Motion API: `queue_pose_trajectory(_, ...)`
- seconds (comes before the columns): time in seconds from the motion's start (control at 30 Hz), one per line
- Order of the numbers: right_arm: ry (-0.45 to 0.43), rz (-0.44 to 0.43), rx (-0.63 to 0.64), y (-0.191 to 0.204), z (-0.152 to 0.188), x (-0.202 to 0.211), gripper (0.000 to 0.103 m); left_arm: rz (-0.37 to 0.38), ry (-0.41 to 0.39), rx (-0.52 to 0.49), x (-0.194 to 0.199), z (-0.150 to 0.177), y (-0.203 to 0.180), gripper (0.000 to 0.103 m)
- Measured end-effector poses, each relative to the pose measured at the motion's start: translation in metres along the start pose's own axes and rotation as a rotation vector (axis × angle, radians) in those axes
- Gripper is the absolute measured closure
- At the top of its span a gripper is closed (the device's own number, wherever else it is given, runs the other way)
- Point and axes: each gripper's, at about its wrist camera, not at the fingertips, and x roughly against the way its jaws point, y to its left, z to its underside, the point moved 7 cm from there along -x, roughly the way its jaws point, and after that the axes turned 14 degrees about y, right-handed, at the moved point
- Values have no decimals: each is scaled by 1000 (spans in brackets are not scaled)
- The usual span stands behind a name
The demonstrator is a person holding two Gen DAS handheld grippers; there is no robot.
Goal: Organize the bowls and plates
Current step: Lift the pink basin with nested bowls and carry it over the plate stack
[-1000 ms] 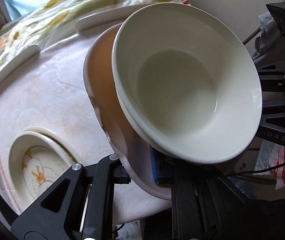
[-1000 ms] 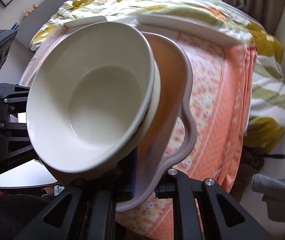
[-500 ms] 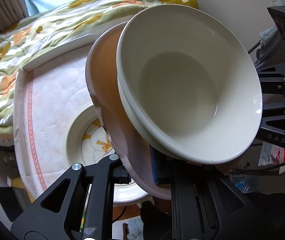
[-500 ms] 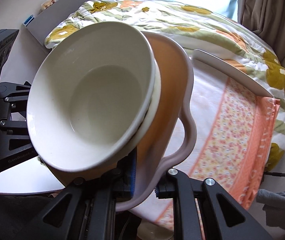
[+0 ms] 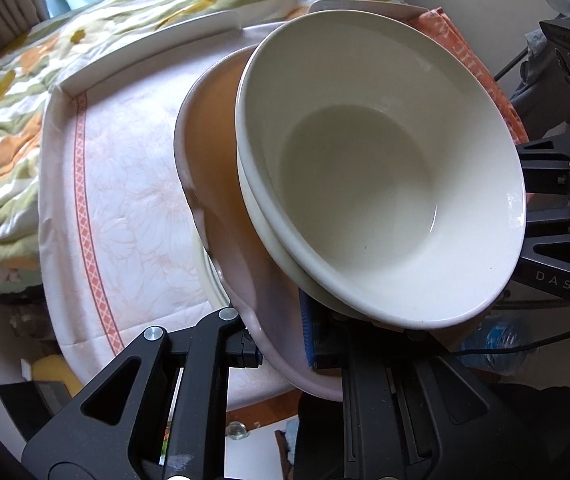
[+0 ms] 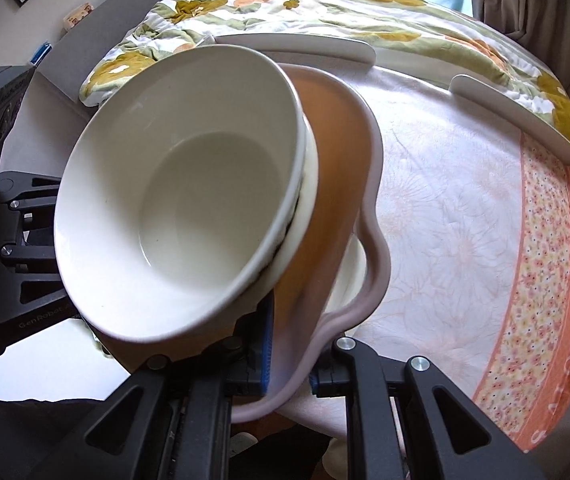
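Note:
Both grippers hold one pinkish tray-like plate with a wavy rim, seen from opposite sides; it also shows in the right wrist view. Two stacked cream bowls rest on it, also in the right wrist view. My left gripper is shut on the plate's near rim. My right gripper is shut on the opposite rim. The stack hangs tilted above the table. A cream plate on the table is mostly hidden under the tray; only its edge shows, and in the right wrist view.
A round table with a white floral cloth and raised white edge guards lies below. An orange patterned cloth covers its right side. A flowered quilt lies behind. Black tripod gear stands beside the bowls.
The tray with the bowls has moved across over the table. The patterned plate on the table, plainly visible before, is now almost hidden under the tray.

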Motion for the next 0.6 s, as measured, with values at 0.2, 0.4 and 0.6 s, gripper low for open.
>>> queue_pose_trajectory(0.2, 9, 14, -28, 3, -1, -18, 90, -1, 14, -17, -17, 3, 4, 91)
queue_pose_trajectory(0.4, 4, 23, -47, 1, -2, -24, 90, 11, 23, -18, -26, 2, 5, 91)
queue_pose_trajectory(0.6, -7, 26, -67, -4, 0, -26, 90, 25, 28, -15, -36, 4, 3, 91)
